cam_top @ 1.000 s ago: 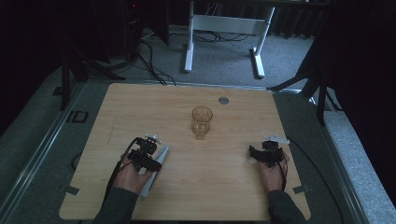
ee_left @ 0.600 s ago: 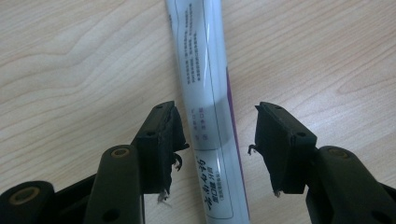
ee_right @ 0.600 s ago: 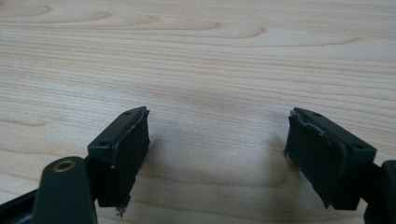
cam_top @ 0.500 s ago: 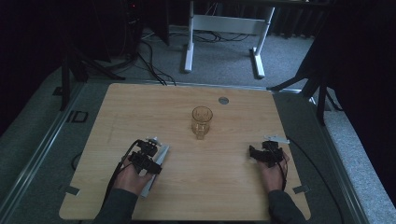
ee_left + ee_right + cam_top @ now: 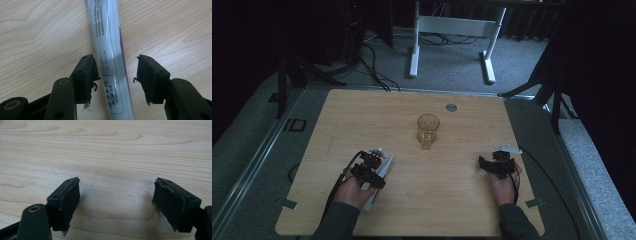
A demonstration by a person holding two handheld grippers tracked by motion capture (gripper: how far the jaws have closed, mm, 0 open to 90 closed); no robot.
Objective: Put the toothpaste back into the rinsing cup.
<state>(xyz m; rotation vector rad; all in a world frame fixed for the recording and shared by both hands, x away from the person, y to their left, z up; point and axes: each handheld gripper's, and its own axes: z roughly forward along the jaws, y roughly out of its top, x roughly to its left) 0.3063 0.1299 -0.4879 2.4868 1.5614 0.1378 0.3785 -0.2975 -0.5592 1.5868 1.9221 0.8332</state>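
Each hand carries a black two-jaw gripper. The left gripper [image 5: 113,75] has matte black jaws with worn, frayed rubber pads [image 5: 91,75], small screw holes and brass-coloured pivot rivets on its arms. The right gripper [image 5: 116,202] has the same blocky black jaws, pale scuffing along the pad edges and one brass rivet. Black cables trail back over dark grey sleeves [image 5: 337,222].

A printed white tube [image 5: 112,50] lies flat on the wooden table [image 5: 362,115] between the left claw's [image 5: 115,75] spread jaws. A glass [image 5: 428,129] stands well ahead, right of it.
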